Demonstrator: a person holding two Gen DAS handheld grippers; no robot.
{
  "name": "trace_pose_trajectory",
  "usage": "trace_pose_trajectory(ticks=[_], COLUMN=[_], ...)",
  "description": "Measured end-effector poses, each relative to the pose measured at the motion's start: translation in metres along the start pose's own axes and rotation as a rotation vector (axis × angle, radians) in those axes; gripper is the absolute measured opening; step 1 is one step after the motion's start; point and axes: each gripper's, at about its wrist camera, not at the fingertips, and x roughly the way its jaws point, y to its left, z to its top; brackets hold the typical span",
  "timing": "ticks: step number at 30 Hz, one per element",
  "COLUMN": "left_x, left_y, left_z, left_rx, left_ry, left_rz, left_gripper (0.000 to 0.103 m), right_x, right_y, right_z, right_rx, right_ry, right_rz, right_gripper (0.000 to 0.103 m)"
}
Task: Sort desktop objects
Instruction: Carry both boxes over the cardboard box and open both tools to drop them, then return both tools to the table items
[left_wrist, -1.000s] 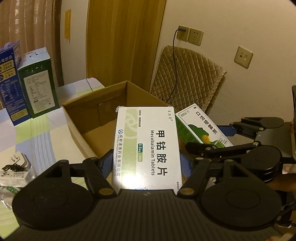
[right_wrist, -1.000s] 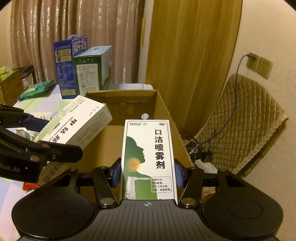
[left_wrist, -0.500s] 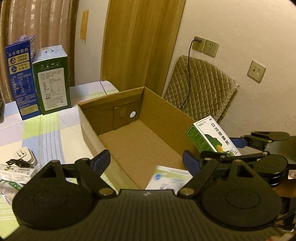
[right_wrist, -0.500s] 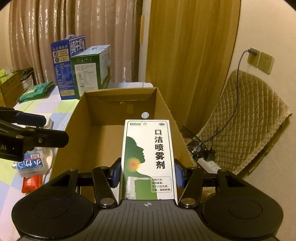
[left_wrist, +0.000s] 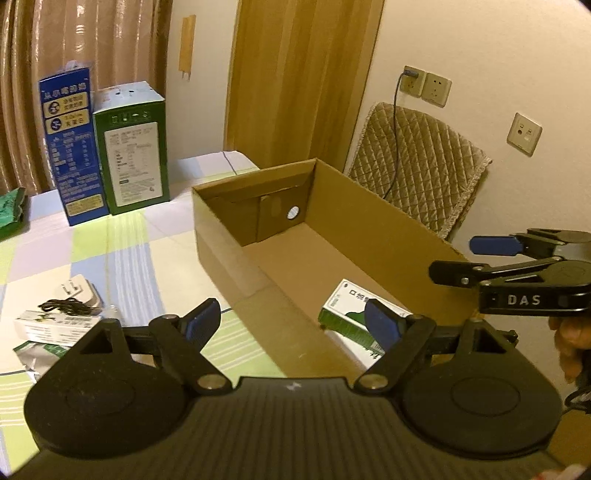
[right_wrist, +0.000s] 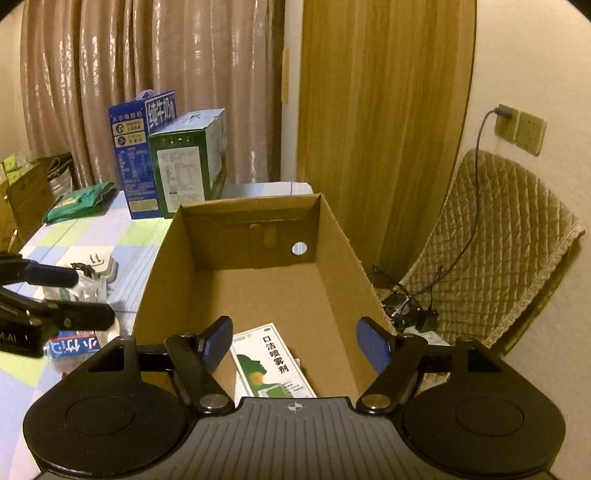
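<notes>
An open cardboard box (left_wrist: 369, 218) (right_wrist: 343, 266) stands on the checked tablecloth. A green-and-white spray box (right_wrist: 273, 365) (left_wrist: 347, 310) lies flat on its floor at the near end. A white edge (right_wrist: 239, 384) of another pack shows under its left side. Above the spray box my right gripper (right_wrist: 295, 341) (left_wrist: 517, 266) has its jaws opening, with nothing pressed between the blue pads. Over the box's near left wall my left gripper (left_wrist: 291, 321) (right_wrist: 55, 295) stands open and holds nothing.
A blue carton (left_wrist: 70, 147) and a green carton (left_wrist: 133, 147) stand at the back of the table. A white plug (left_wrist: 77, 293), a cable and small packs (left_wrist: 48, 325) lie left of the box. A quilted chair (left_wrist: 417, 166) stands to the right by the wall.
The left gripper let the white tablet box drop into the cardboard box and drew back to the left. The right gripper opened, and the spray box now lies in the box.
</notes>
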Motion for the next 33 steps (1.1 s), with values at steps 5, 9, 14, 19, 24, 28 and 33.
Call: trace_pose_trajectory(ticks=[5,9,14,19,24,28,33], left_x=[-0.011,-0.022,-0.045,-0.071,-0.085,-0.088,-0.101], left_y=[0.013,0.034,0.059,0.075,0.091,0.102,0.126], left_z=[-0.007,-0.018,-0.029,-0.039,-0.05,-0.059,-0.078], left_rx=[-0.002,-0.009,-0.075,-0.109,-0.127,-0.118,-0.124], left_ry=[-0.01,-0.006,-0.022,-0.052,-0.057,-0.043,-0.019], left_rz=[0.022,0.064,0.113,0.161,0.201,0.224,0.271], left_gripper=[0.082,0.082,0.083,0.088,0.093,0.094,0.094], right_x=[-0.006,-0.015,-0.024,-0.03,-0.028,-0.024,-0.018], right_y=[0.012,0.027,0.05,0.073,0.092,0.11,0.135], right_z=[0.001,0.003,0.008,0.011,0.006,-0.002,-0.013], right_rx=[-0.013,-0.032,-0.063,-0.077,-0.029,-0.019,-0.031], right_ry=[-0.001,-0.011,-0.025,-0.037,-0.046,-0.047,-0.05], right_rz=[0.009,0.028,0.051,0.084,0.133,0.199,0.276], right_gripper=[0.073,0.075,0.078,0.079,0.084,0.087,0.088])
